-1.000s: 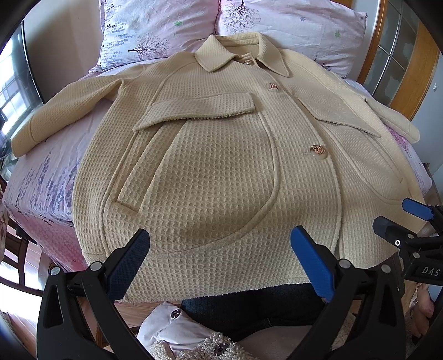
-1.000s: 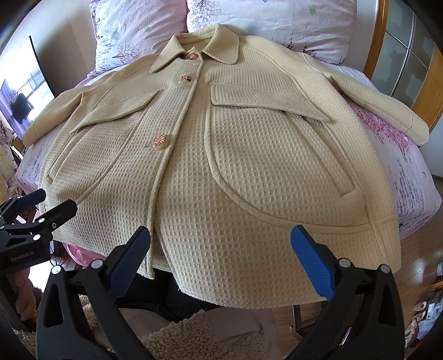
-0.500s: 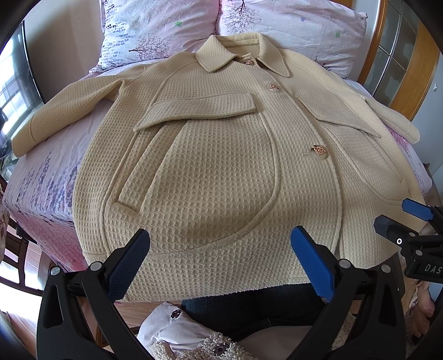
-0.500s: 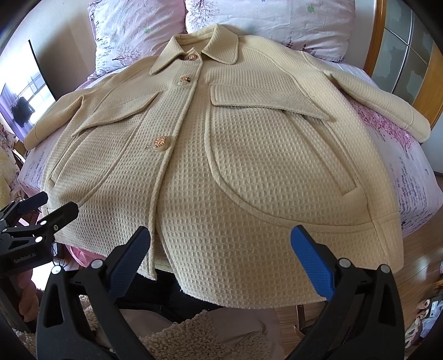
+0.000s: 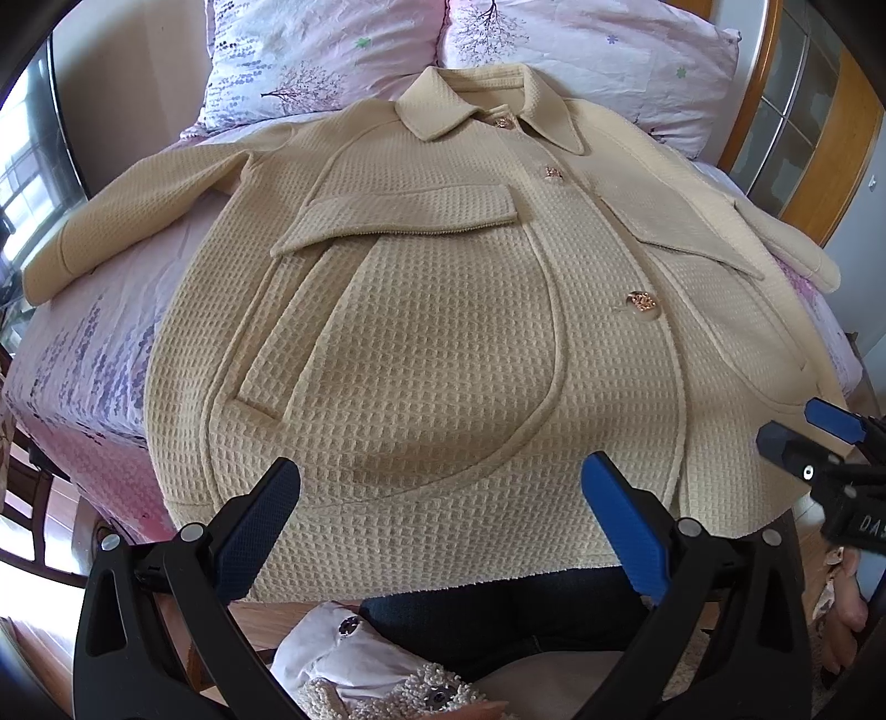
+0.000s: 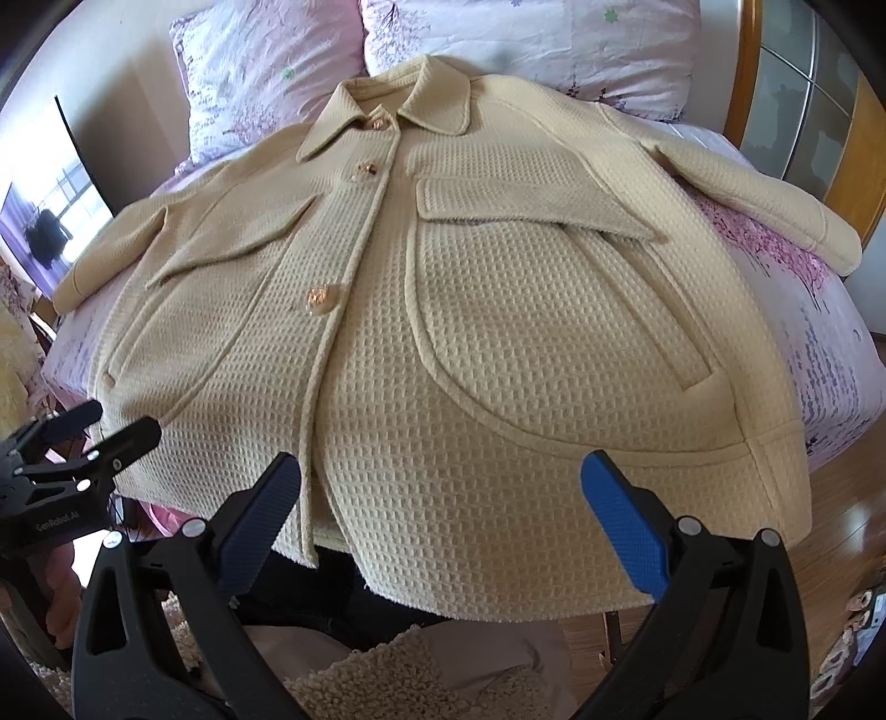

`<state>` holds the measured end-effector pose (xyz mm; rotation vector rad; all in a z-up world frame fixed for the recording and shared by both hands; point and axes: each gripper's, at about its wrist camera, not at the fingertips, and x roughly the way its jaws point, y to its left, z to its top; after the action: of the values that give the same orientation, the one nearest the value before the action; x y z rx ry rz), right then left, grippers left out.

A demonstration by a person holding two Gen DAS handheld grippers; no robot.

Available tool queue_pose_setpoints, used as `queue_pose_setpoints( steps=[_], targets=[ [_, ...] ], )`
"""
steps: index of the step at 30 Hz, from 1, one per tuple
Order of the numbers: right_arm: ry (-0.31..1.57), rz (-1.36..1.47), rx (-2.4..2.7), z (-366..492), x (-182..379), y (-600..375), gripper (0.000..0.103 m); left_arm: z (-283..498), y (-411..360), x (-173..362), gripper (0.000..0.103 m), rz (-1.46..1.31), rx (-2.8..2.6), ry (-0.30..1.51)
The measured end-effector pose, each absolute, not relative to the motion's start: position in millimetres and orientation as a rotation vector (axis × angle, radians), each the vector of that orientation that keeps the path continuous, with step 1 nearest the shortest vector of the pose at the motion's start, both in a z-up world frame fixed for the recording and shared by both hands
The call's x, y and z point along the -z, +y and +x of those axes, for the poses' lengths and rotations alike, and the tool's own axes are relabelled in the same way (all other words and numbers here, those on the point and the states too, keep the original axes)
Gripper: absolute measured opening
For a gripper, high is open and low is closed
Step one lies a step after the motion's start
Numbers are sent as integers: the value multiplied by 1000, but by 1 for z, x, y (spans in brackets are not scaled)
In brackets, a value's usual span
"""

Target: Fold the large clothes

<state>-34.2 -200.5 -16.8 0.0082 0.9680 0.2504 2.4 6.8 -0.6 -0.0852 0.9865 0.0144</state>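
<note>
Two grippers, left (image 5: pixel 440 518) and right (image 6: pixel 440 518), fingers spread above cream coat (image 5: pixel 443 332) hem.

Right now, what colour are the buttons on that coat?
The buttons are a shiny gold, set on the pale cream waffle-textured coat. They show best in the right wrist view.

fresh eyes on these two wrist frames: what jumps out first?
The big cream waffle-knit coat, spread front-up across the bed with sleeves out to both sides and its hem hanging over the near edge. Next, its gold buttons down the closed front, and the pink floral pillows behind the collar. The left gripper and right gripper hover open near the hem, holding nothing.
</note>
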Motion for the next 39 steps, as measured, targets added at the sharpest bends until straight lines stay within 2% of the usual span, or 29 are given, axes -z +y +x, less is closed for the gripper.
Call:
queue_pose_setpoints(
  steps=[8, 18, 24, 31, 32, 36, 39],
  targets=[
    [859, 340, -309, 7, -7, -273, 101, 8, 9, -4, 102, -113, 71, 953],
    [735, 885, -5, 116, -18, -454, 101, 47, 33, -20, 102, -205, 97, 843],
    [727, 1158, 157, 171, 23, -543, 86, 101, 43, -50, 102, -154, 125, 764],
    [705, 1284, 267, 191, 59, -589, 73, 157, 52, -59, 102, -185, 153, 748],
    [700, 1282, 270, 193, 60, -592, 67, 163, 55, -58, 102, -198, 152, 740],
    [682, 1279, 284, 198, 64, -593, 55, 177, 64, -57, 102, -241, 159, 707],
    [689, 1262, 304, 203, 69, -589, 43, 184, 68, -56, 102, -245, 158, 696]
  ],
)
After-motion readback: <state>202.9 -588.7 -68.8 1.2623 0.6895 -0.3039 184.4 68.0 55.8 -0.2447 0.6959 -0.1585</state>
